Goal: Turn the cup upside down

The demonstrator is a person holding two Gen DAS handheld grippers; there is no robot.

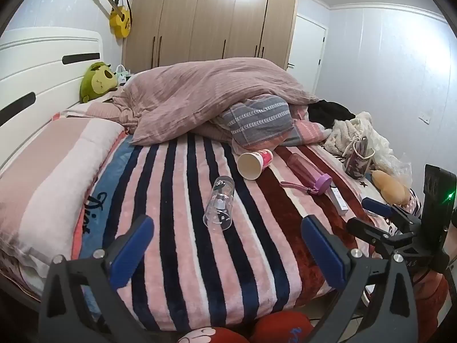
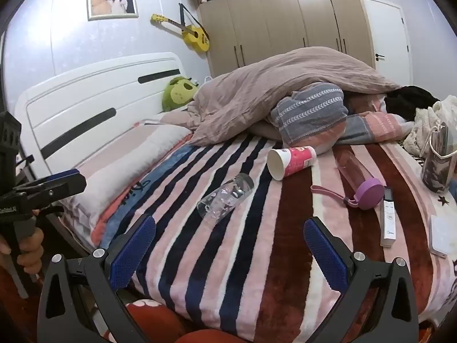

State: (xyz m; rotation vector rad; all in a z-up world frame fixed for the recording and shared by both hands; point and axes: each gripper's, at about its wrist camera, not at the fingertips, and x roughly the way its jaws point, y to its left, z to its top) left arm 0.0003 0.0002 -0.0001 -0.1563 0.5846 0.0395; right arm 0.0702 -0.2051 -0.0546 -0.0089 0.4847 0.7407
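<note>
fuzzy bed, shiny cups

the striped blanket (image 2: 217, 257) looks plush and matt. on it, the clear cup (image 2: 225, 198) is glossy see-through plastic or glass, and beyond it the paper cup (image 2: 291, 161) looks smooth. gripper pads (image 2: 132, 253) are rough, textured blue; behind the bed, a matt woodgrain wardrobe (image 2: 285, 14).

black gripper (image 1: 228, 245) frames w/ blue jaws, silver screws.

Paper cup (image 1: 254, 161) base tucked under the folded grey-striped bedding (image 1: 258, 120), bottom end hidden. Remote's (image 2: 388, 217) markings too small to read. White box (image 2: 441, 235) was cut off by the right wrist view's edge. Left gripper (image 2: 61, 184) was only partly in frame at the left border, its finger gap couldn't be judged there. Black clothing (image 1: 328, 111) half buried behind the pink duvet (image 1: 205, 97), shape unclear
</note>
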